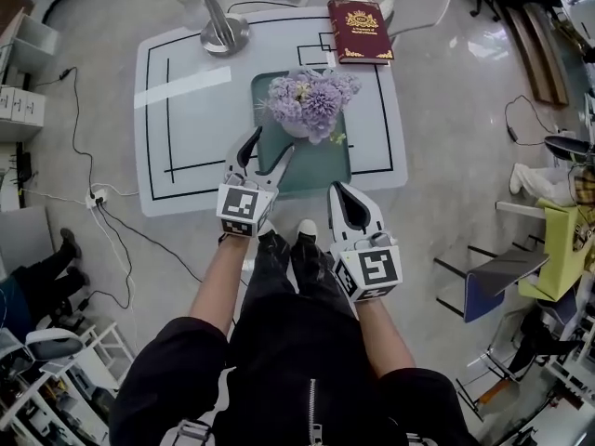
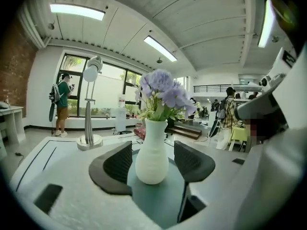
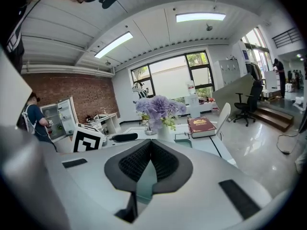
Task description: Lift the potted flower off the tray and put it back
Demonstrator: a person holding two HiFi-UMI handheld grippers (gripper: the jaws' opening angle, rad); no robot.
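A white vase of purple flowers (image 1: 311, 100) stands upright on a teal tray (image 1: 321, 170) in the middle of the white table (image 1: 186, 119). My left gripper (image 1: 270, 147) is open at the tray's near left. In the left gripper view the vase (image 2: 152, 152) sits between the two dark pads (image 2: 117, 163), with a gap showing on each side. My right gripper (image 1: 339, 193) hangs by the table's near edge, right of the tray, shut on nothing. In the right gripper view its pads (image 3: 136, 164) meet, and the flowers (image 3: 158, 107) stand further off.
A silver desk lamp (image 1: 218, 26) stands at the table's far left and a dark red book (image 1: 360, 31) at its far right. A white chair (image 1: 418, 3) sits behind the table. Cables (image 1: 102, 203) trail on the floor at left, and chairs (image 1: 493, 282) stand at right.
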